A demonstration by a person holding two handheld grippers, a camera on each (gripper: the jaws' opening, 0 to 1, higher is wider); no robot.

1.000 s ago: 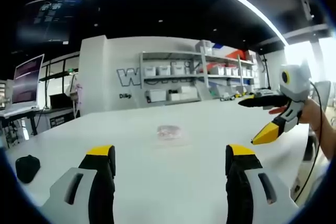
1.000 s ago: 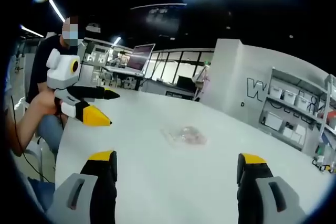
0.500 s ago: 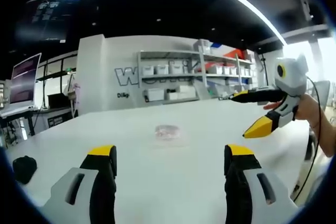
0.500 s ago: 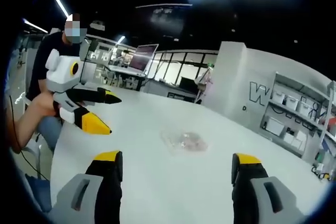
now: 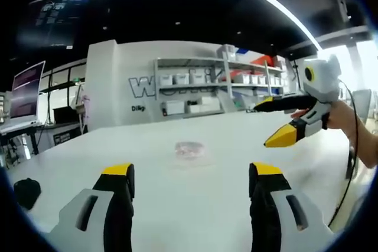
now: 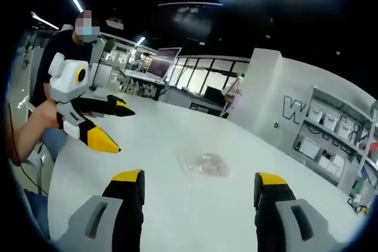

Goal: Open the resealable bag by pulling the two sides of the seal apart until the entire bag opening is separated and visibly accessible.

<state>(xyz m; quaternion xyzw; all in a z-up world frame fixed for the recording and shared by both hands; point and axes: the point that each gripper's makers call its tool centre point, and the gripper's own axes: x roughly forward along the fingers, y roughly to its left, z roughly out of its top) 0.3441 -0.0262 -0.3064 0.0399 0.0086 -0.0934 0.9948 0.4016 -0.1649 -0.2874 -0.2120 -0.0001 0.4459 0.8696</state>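
Note:
A small clear resealable bag (image 5: 190, 151) with pinkish contents lies flat on the white table (image 5: 224, 140), well ahead of my left gripper (image 5: 192, 176), which is open and holds nothing. The right gripper (image 5: 267, 123) comes in from the right, held above the table, its yellow-tipped fingers spread. In the right gripper view the same bag (image 6: 204, 164) lies ahead of my open right gripper (image 6: 201, 180). The left gripper (image 6: 120, 128) shows at the left there, open, held in a person's hand above the table edge.
A black object (image 5: 26, 191) rests on the table at the far left. Shelves with white bins (image 5: 204, 90) stand behind the table. Desks with monitors (image 6: 158, 66) lie beyond. A person (image 6: 56, 63) stands at the table's left edge in the right gripper view.
Both grippers have edged closer to the bag. The right gripper has shifted left in the left gripper view. The bag has not moved on the table.

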